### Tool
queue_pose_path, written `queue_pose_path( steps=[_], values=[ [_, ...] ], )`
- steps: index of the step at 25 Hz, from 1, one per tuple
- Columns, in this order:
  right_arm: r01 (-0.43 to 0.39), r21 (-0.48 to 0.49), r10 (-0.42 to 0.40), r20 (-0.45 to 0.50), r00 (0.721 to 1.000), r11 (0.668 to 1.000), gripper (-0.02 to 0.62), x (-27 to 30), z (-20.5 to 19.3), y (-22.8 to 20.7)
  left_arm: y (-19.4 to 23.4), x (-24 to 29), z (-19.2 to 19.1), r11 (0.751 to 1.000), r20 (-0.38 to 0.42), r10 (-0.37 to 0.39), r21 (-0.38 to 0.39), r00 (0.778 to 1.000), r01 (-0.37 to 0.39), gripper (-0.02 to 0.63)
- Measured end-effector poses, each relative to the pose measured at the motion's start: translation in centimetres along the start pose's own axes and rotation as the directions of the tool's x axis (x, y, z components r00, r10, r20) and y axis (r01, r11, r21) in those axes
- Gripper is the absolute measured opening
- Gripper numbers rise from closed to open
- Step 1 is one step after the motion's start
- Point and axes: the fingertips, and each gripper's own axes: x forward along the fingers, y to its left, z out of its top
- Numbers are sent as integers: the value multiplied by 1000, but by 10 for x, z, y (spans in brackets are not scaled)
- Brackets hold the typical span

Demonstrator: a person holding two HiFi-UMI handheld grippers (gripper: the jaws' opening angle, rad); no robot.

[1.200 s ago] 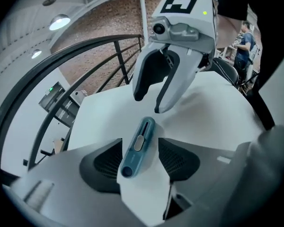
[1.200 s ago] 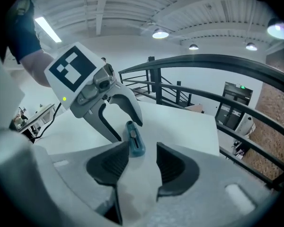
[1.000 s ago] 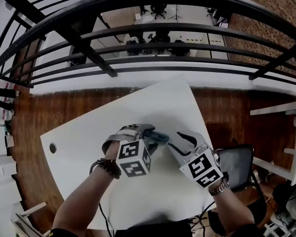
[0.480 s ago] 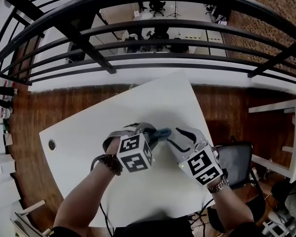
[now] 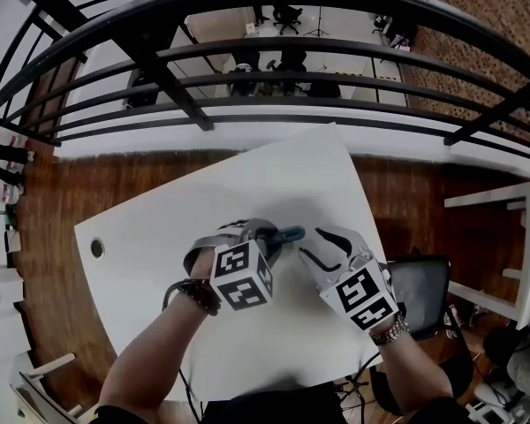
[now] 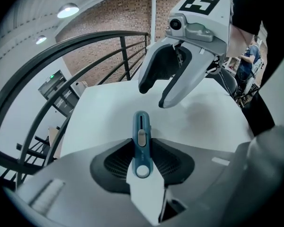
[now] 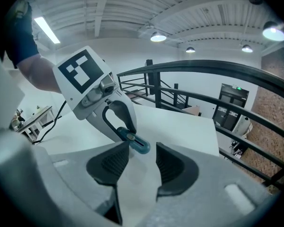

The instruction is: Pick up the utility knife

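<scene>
Centrally over a flat white table point(image 5: 159, 237) with a curved near edge, a person works with two grey handheld grippers, each carrying a cube of black-and-white square markers. The left gripper point(image 5: 267, 237) points steeply down at the table's middle. Its jaws have just been closing and now pinch a slim teal-blue plastic utility knife point(image 6: 142, 141) with a pale slider button on its upper face. The ribbed dark pads press on both narrow sides of the handle, near its rear end. Most of the knife juts forward beyond the pads, just above the tabletop. Whether any part still touches the table cannot be told.

The right gripper point(image 7: 143, 162) hangs over the same central stretch of table. Its jaws are spread, with only bare tabletop between them and the knife's front end just beyond their tips.

The likely risk is the knife pivoting or slipping during a lift, because it is held near one end. The right gripper is also close enough to knock the jutting front end.
</scene>
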Motion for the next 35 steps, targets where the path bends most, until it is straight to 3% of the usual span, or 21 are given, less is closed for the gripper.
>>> queue_pose_path(
  steps=[11, 18, 27, 35],
  values=[
    [-21, -64, 24, 39, 999, 998, 170, -20, 31, 64, -28, -70, -25, 988, 39, 128, -87, 991, -124, 147],
    [-21, -124, 32, 90, 995, 992, 169, -43, 56, 130, -62, -135, -51, 955, 86, 249, -190, 965, -229, 147],
    [-2, -176, 26, 135, 990, 984, 164, -82, 69, 254, -144, -228, -97, 891, 157, 392, -308, 906, -332, 147],
    [52, -216, -6, 207, 978, 975, 130, -111, 67, 359, -224, -296, -144, 824, 206, 507, -399, 837, -401, 147]
  ],
)
